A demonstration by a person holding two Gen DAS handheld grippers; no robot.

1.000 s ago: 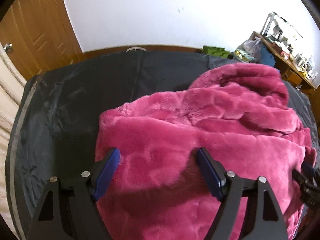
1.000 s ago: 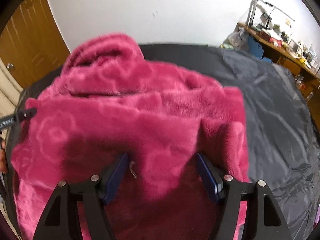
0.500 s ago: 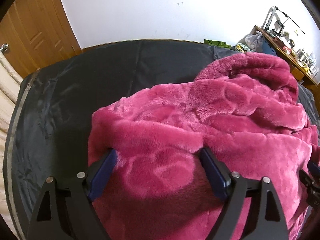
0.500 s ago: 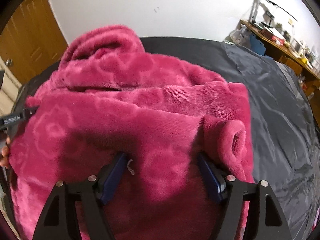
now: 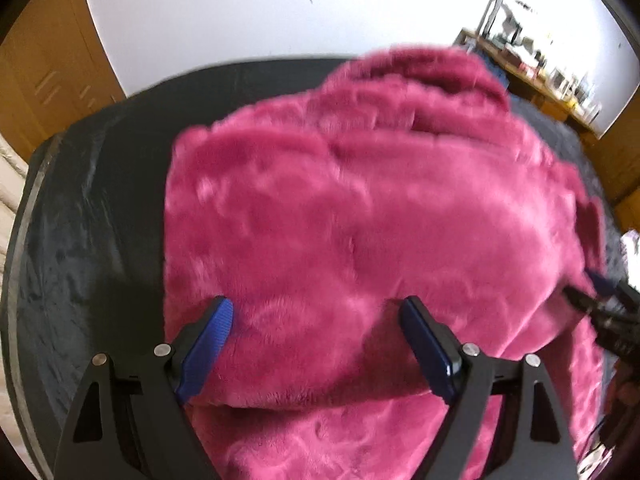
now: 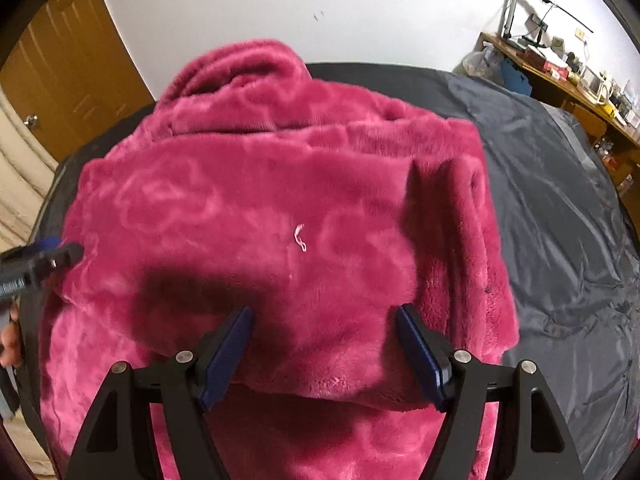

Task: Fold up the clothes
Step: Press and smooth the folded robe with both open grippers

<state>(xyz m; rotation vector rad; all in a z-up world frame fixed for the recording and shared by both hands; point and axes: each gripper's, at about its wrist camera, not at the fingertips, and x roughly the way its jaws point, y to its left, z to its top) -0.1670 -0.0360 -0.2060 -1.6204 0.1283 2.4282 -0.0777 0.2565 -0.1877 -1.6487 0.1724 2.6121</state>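
magenta plush robe [image 5: 360,216] lies folded on dark sheet [image 6: 560,208], both hand-held grippers, left [image 5: 316,312] & right [image 6: 324,320], released w/ jaws wide; you should press edges flat evenly.

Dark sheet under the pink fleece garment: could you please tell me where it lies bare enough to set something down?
Two bare patches: the dark sheet right of the pink fleece garment, up to the cluttered desk; and the strip left of the garment, toward the wooden door. The middle is crowded: fleece covers it, both grippers over it.
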